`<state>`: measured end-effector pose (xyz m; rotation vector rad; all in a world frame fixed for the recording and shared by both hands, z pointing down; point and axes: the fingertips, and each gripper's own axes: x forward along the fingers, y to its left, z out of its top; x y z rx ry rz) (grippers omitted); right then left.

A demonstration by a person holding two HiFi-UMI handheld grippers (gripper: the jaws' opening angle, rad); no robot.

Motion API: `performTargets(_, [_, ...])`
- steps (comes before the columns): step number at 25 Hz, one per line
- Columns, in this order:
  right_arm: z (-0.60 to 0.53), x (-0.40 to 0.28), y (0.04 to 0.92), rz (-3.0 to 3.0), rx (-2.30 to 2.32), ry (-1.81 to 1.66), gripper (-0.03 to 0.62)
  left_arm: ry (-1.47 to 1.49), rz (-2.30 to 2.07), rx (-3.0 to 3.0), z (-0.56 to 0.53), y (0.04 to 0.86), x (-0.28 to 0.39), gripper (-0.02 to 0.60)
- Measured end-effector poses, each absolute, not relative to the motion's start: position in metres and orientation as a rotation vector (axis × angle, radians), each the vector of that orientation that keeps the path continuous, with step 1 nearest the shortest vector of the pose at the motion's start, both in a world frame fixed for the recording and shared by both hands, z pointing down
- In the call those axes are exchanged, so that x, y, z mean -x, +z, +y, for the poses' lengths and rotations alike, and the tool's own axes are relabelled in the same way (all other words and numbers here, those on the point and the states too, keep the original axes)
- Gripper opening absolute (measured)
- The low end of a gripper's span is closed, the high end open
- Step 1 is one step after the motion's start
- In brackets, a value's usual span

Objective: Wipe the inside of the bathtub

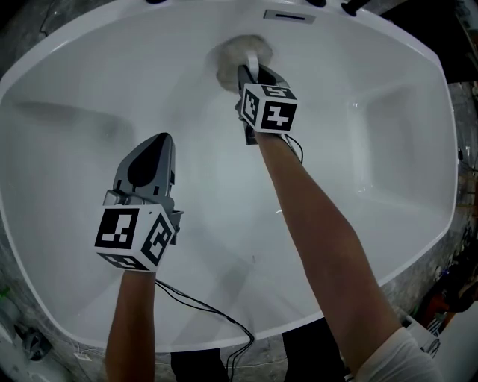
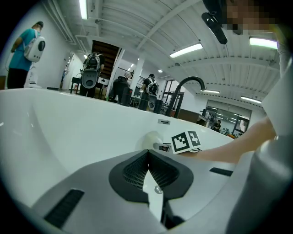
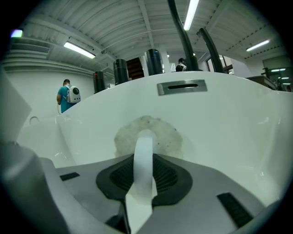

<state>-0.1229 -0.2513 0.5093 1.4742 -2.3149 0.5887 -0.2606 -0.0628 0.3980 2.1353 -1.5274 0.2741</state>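
Note:
The white bathtub [image 1: 89, 82] fills the head view. A round, pale fluffy pad [image 1: 231, 56] lies flat against the far wall, just below the overflow slot [image 1: 289, 16]. My right gripper [image 1: 251, 74] is shut on the pad's white strap [image 3: 144, 139], which loops up between the jaws; the pad [image 3: 170, 136] shows behind it. My left gripper [image 1: 161, 143] hangs over the tub's left middle, shut with nothing in it and apart from the pad. In the left gripper view its jaws [image 2: 147, 154] meet at the tip, with the pad [image 2: 151, 139] farther off.
A black arched faucet [image 2: 190, 83] stands on the far rim, its pipes [image 3: 183, 36] rising above the overflow slot [image 3: 181, 86]. Black cables [image 1: 216, 321] trail over the near rim. People stand in the room behind the tub, one in a teal shirt [image 3: 67, 97].

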Motion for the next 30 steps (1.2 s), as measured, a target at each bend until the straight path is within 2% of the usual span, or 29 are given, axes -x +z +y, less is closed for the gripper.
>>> performTargets(14, [-0.222, 0.268, 0.502, -2.362, -1.374, 0.575, 0.098, 0.300, -1.590, -2.075, -0.069, 0.418, 0.375, 0.011])
performTargets(30, [-0.189, 0.403, 0.504, -2.419, -1.237, 0.549, 0.098, 0.308, -1.640, -2.035, -0.045, 0.427, 0.484, 0.011])
